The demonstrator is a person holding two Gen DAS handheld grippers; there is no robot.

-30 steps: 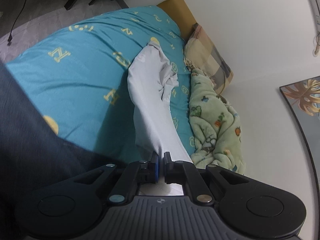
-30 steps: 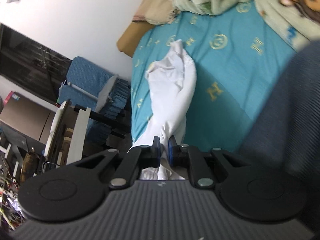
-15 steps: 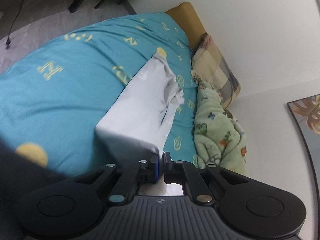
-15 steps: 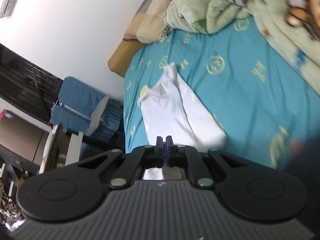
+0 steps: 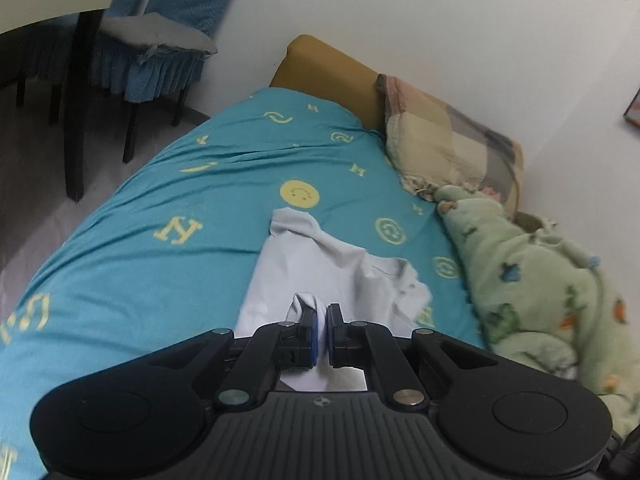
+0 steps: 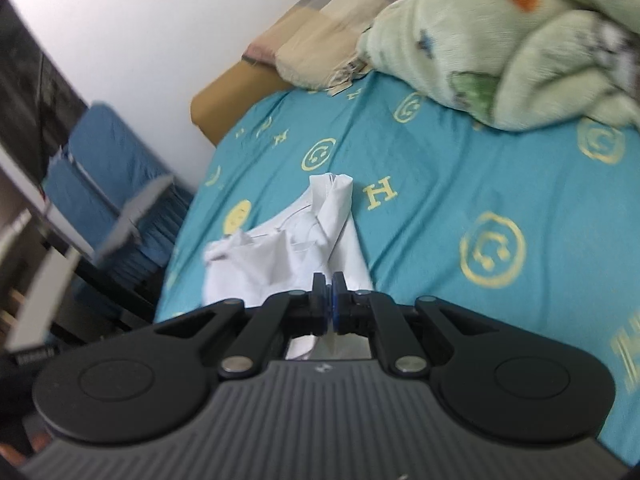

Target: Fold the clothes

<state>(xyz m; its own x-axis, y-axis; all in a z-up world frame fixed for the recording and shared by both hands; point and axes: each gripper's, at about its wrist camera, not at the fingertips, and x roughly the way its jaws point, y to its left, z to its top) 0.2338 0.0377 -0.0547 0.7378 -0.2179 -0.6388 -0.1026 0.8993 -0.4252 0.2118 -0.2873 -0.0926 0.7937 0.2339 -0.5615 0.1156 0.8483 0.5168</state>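
Observation:
A white shirt lies on the teal bedsheet, its collar end pointing toward the pillows. My left gripper is shut on a fold of the shirt's near edge, with cloth bunched over its left finger. In the right wrist view the same white shirt lies rumpled on the sheet. My right gripper is shut on the shirt's near edge, low over the bed.
A green cartoon blanket is heaped along the right of the bed, also in the right wrist view. A checked pillow lies against the mustard headboard. A blue-covered chair stands beside the bed.
Both grippers have carried the shirt's near end forward and down toward the collar end. The shirt has gone from hanging stretched to lying low and bunched on the sheet.

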